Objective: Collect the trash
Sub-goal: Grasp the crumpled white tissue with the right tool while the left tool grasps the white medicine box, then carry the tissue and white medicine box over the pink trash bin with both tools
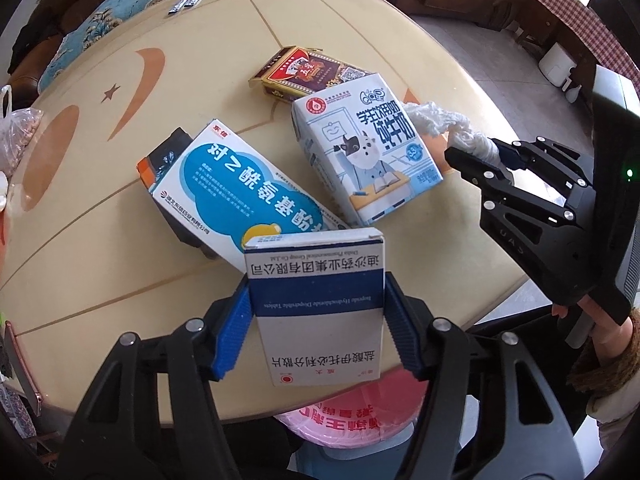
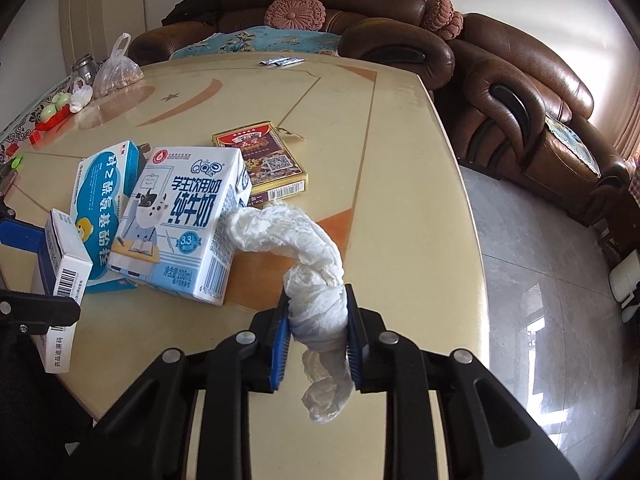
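My left gripper (image 1: 316, 300) is shut on a white and dark-blue medicine box (image 1: 316, 280), its blue pads pressing both long sides; the same box (image 2: 66, 264) shows at the left of the right wrist view. My right gripper (image 2: 317, 312) is shut on a twisted white tissue (image 2: 288, 224), whose far end lies on the table against a milk carton (image 2: 180, 220). Seen from the left wrist, the right gripper (image 1: 496, 156) sits right of the milk carton (image 1: 368, 152). A blue and white medicine box (image 1: 240, 192) and a red playing-card box (image 1: 308, 72) lie nearby.
All of this lies on a round beige table (image 1: 100, 220). A pink bin (image 1: 348, 412) sits below its near edge. Two small sachets (image 1: 188, 2) lie at the far side, a plastic bag (image 2: 118, 68) and small items at the left. A brown sofa (image 2: 520, 92) curves behind.
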The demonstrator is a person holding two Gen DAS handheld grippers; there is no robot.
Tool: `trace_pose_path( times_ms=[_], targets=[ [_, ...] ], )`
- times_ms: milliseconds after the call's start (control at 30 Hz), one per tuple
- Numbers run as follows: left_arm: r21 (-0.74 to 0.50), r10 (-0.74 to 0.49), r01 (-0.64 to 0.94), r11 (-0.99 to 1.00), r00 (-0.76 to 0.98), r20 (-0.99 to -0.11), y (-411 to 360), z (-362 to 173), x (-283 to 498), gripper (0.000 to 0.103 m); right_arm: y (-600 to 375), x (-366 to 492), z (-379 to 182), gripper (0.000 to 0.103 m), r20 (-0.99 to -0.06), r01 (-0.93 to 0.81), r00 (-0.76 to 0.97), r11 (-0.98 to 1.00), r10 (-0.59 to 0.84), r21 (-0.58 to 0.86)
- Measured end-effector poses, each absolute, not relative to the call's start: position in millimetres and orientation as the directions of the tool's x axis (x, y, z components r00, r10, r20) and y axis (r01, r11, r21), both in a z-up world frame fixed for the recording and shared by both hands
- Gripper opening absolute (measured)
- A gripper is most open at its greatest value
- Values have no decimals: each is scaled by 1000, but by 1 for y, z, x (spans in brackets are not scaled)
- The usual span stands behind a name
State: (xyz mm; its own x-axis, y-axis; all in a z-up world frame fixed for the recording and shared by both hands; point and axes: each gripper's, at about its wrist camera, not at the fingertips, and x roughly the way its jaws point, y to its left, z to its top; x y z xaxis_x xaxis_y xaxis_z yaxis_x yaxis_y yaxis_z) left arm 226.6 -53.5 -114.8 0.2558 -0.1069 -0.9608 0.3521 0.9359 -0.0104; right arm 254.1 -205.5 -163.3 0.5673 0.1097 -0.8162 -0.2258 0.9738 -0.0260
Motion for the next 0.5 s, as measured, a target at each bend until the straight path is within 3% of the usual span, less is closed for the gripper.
trace_pose_path(
  times_ms=[500],
  targets=[
    [-20,-119,307,952,306,-945,-30,-92,220,61,-199,238,-122,24,-789,-212,608,976,85,-58]
  ],
)
